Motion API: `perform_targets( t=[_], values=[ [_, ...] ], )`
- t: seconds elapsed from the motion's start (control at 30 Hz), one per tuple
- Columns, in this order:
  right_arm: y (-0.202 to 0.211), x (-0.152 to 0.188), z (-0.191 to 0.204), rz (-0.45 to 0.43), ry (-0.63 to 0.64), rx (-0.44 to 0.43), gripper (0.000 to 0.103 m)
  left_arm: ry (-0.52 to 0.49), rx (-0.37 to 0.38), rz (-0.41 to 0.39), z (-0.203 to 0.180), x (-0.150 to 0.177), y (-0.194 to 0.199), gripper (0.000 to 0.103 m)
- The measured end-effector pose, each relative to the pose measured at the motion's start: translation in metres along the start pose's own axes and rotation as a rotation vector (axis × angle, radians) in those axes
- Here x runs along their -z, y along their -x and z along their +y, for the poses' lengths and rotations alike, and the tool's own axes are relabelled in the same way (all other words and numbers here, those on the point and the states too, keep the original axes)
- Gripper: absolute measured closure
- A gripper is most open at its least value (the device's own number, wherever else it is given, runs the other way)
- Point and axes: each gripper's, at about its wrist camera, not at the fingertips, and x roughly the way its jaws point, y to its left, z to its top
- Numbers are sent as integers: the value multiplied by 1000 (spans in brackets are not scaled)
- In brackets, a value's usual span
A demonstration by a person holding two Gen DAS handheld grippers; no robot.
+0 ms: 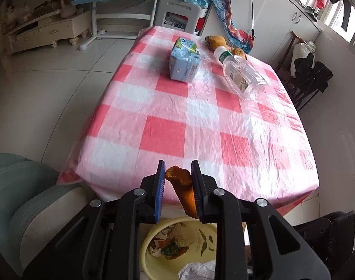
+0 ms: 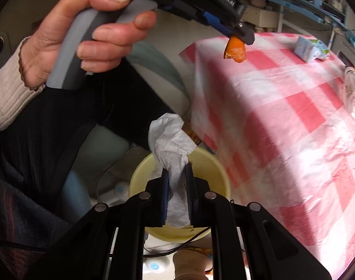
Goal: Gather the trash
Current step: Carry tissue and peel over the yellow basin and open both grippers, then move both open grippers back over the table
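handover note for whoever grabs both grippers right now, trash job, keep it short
Left gripper: shut on a piece of orange peel, at the table's near edge, above the yellow bin.
Right gripper: shut on a crumpled white tissue, over the same bin.
Done: some scraps and paper already lie in the bin.
Left: drop both pieces in. Still on the checked tablecloth: a carton, a clear plastic bottle lying on its side, and more peel at the far edge.
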Motion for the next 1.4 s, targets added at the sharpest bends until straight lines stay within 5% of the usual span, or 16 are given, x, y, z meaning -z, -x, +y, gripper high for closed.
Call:
perform_targets(
  t=[0.2,0.33,0.5,0.8,0.9,0.97,1.4],
  values=[
    [2,5,-3,-12,-33,30,84,-13,4,41,-4,38,8,81],
    [5,12,-4,-15,-53,36,36,-30,3,50,-11,53,14,81],
    [15,14,-9,-44,-79,157,30,-48,1,82,-17,72,14,81],
    [86,25,-33,-332,-255,428,9,-83,64,181,-28,99,11,80],
    [93,26,-31,-368,-271,488,8,-120,58,210,-36,108,8,62],
    [94,26,-31,-379,-272,519,8,-151,24,195,-42,110,8,49],
    [99,27,-39,-417,-341,522,8,-12,-160,-189,-20,64,51,29]
  ],
)
